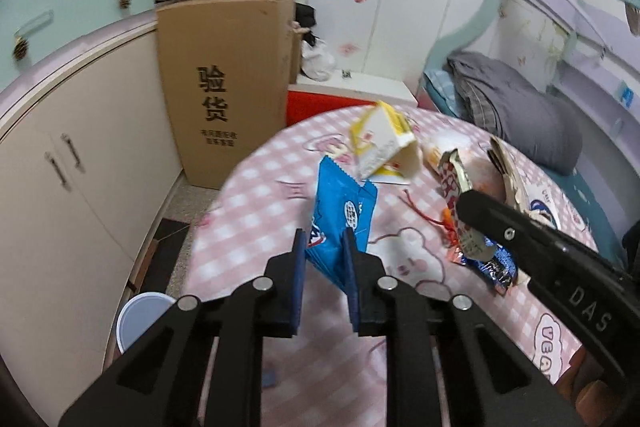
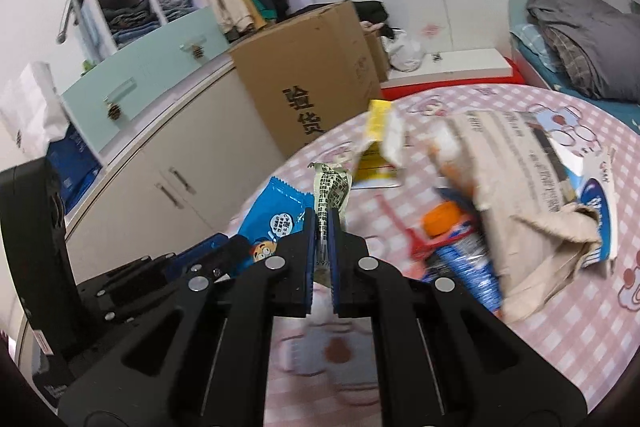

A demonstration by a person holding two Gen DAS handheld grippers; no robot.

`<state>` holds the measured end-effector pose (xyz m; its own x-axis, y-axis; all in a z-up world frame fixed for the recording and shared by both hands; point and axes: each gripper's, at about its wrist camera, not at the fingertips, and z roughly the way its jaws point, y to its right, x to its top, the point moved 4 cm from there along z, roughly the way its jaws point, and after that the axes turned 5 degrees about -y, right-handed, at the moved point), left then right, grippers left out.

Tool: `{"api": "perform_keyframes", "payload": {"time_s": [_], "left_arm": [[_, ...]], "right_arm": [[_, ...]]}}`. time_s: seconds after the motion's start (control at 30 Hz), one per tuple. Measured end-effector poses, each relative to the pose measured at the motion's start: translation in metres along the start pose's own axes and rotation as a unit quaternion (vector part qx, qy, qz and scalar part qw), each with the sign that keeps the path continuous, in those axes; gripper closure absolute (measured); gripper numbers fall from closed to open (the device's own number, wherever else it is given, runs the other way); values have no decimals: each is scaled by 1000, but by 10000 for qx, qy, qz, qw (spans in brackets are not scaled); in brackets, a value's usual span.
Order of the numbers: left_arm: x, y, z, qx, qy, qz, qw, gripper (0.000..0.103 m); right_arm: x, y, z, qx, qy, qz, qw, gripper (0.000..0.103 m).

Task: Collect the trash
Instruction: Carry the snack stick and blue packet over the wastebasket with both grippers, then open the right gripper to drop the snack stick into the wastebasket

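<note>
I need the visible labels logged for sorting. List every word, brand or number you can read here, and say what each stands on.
"验货": cardboard box, printed large in black on its side.
"DAS": right claw's arm, seen in the left wrist view.
Smaller lines under "验货": too small to read.
Blue snack packet in the left claw: print blurred.
Wrapper in the right claw: print unreadable.
Newspaper: text blurred.

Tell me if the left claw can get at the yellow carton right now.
Probably not yet: the left claw is shut on the blue wrapper, which hangs between it and the yellow carton.
</note>
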<state>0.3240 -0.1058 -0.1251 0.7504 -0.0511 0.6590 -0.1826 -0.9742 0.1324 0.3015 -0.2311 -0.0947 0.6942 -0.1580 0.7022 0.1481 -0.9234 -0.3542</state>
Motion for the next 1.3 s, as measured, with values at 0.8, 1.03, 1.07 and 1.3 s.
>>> {"api": "perform_keyframes", "payload": {"time_s": [0.8,1.03,1.07,1.3], "left_arm": [[-47,-266,-99,1466,443,-1961,9685,86],[-71,-341,-96,1990,305,-2509,9468,86],[-74,-351,-93,2082,264,-2570,9433,86],[-90,-379,-76,2195,-8,-2717,9370,86]], "right_arm": [[-41,-253,108,1205,-899,-1335,9796,96],[-69,-302,177,1453,-1308,-1507,9691,96],[-74,-304,187,1374,-1382,-1544,9686,94],[-96,-299,221,1112,-1718,-1425,9684,54]]}}
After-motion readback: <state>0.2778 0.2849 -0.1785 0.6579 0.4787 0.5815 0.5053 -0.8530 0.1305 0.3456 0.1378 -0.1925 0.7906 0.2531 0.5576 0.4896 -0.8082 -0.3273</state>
